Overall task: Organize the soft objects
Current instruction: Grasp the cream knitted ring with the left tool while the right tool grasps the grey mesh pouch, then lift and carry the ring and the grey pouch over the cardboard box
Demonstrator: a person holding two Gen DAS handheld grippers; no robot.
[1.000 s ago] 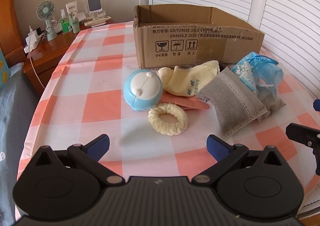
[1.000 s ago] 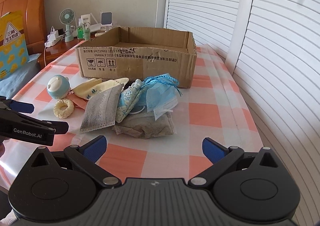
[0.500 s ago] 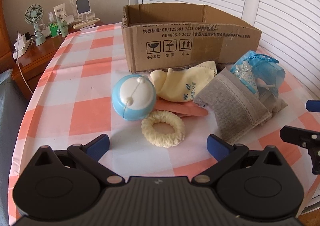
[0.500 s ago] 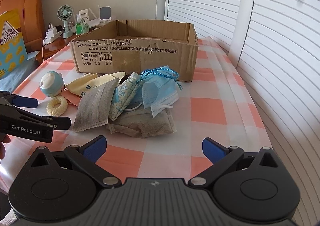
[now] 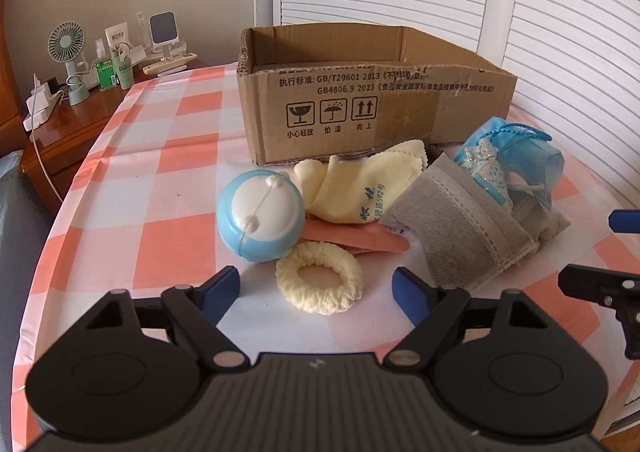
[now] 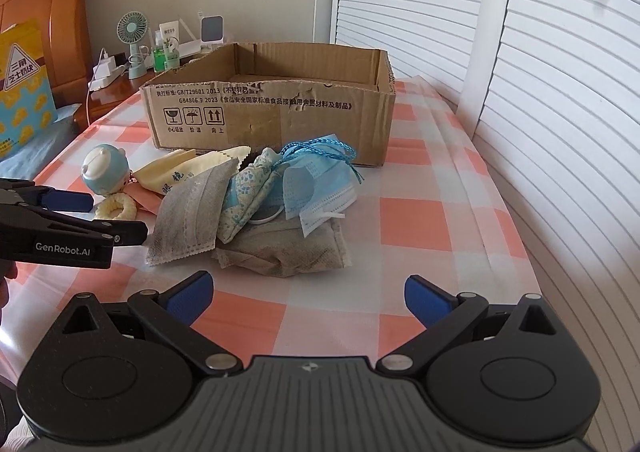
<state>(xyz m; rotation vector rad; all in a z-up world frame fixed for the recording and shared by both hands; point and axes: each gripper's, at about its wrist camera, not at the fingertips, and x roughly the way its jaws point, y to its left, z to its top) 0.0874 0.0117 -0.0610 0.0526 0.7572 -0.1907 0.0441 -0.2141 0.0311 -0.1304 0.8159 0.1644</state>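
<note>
A cream scrunchie (image 5: 319, 284) lies on the checked tablecloth (image 5: 168, 236), in front of a blue and white round plush toy (image 5: 259, 221). My left gripper (image 5: 316, 286) is closing, its blue fingertips (image 5: 224, 286) on either side of the scrunchie without touching it. Behind lie a yellow cloth (image 5: 360, 188), a pink strip (image 5: 352, 238), a grey pouch (image 5: 460, 236) and a blue face mask (image 5: 528, 156). My right gripper (image 6: 308, 292) stands open and empty in front of a grey-brown sachet (image 6: 288, 252) under the pile. An open cardboard box (image 6: 272, 116) stands behind the pile.
A wooden bedside table (image 5: 64, 124) at the far left carries a small fan (image 5: 66, 42), bottles and chargers. White louvred doors (image 6: 540, 92) run along the right of the table. A wooden headboard (image 6: 44, 12) and a yellow bag (image 6: 22, 88) are at the left.
The left gripper's jaws have narrowed around the scrunchie, which now sits nearer and between the fingertips. The right gripper has hardly moved and stays open.
</note>
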